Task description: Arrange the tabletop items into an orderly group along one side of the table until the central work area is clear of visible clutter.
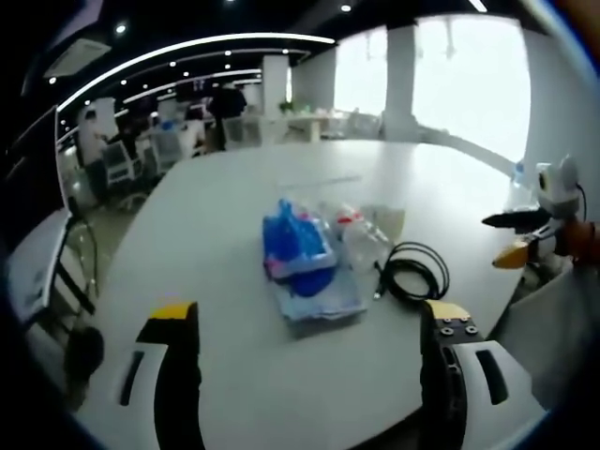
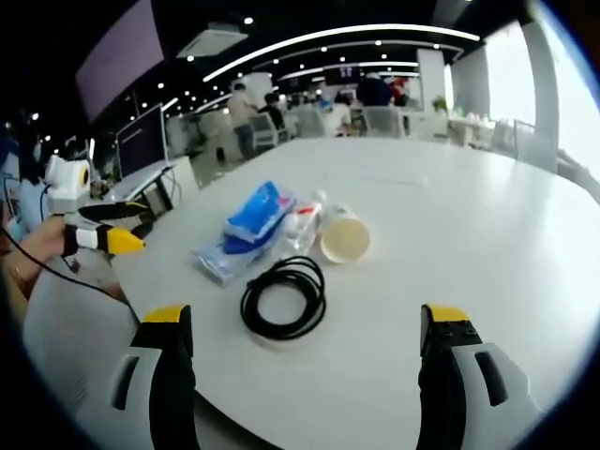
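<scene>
Items sit bunched together near mid-table, not yet moved to an edge; judged start of task, nothing sorted. In the left gripper view the blue packet (image 1: 298,246) lies centre frame atop a flat clear bag (image 1: 323,298), with a clear plastic bottle (image 1: 361,239) just right of it and a coiled black cable (image 1: 415,274) further right, near the table (image 1: 234,375) edge. In the right gripper view the same cluster sits centre frame: cable coil lowest, a paper cup (image 2: 345,237) on its side with its mouth facing the camera, to the right of the bottle. Left gripper (image 1: 314,323): jaws wide apart, rising from lower frame, touching nothing, hovering short of the clear bag. Right gripper (image 2: 305,328): jaws likewise wide apart, empty, framing the cable coil from nearside. Both appear poised for a first pick; the cable looks the nearest candidate for the right one. The loose coil may unwind if pinched on a single strand.
</scene>
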Action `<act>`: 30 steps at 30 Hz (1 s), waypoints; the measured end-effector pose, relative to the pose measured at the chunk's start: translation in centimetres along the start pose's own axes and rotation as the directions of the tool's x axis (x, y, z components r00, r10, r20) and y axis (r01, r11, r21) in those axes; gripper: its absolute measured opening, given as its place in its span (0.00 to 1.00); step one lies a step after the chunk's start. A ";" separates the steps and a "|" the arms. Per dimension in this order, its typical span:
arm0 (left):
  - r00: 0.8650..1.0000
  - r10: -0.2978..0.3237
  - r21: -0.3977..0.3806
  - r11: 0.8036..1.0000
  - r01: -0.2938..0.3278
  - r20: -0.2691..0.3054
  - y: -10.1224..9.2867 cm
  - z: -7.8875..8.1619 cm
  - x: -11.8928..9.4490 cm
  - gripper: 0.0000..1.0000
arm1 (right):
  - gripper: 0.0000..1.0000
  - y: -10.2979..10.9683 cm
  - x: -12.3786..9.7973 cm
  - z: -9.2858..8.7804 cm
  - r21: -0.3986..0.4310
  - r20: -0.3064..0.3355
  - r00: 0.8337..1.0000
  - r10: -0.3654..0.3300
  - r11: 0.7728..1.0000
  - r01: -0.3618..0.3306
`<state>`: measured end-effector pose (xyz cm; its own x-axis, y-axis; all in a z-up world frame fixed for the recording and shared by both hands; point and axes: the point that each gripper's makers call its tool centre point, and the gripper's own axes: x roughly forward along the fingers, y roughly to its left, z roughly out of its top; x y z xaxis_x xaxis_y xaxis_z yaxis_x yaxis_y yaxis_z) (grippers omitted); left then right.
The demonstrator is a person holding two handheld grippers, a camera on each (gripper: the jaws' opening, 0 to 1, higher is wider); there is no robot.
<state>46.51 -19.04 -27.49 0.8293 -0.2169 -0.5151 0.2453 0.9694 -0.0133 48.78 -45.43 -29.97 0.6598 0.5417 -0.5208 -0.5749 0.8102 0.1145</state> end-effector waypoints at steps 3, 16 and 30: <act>1.000 -0.005 0.011 1.000 0.005 0.017 -0.2 1.1 0.1 0.95 | 1.00 -0.1 0.0 0.0 0.007 0.000 1.000 0.000 1.000 0.000; 0.999 -0.038 0.037 0.999 0.037 0.009 -1.3 2.9 1.9 0.93 | 1.00 0.5 -0.2 0.7 -0.017 0.030 0.999 0.017 1.000 -0.017; 0.994 -0.112 0.049 0.992 0.112 0.007 -2.8 5.8 4.7 0.91 | 1.00 1.7 -0.1 2.1 -0.044 0.080 0.994 0.074 0.997 -0.071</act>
<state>52.66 -23.41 -24.94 0.8000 -0.3253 -0.5042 0.3610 0.9321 -0.0285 48.75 -43.61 -27.96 0.6523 0.6164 -0.4411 -0.6407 0.7593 0.1137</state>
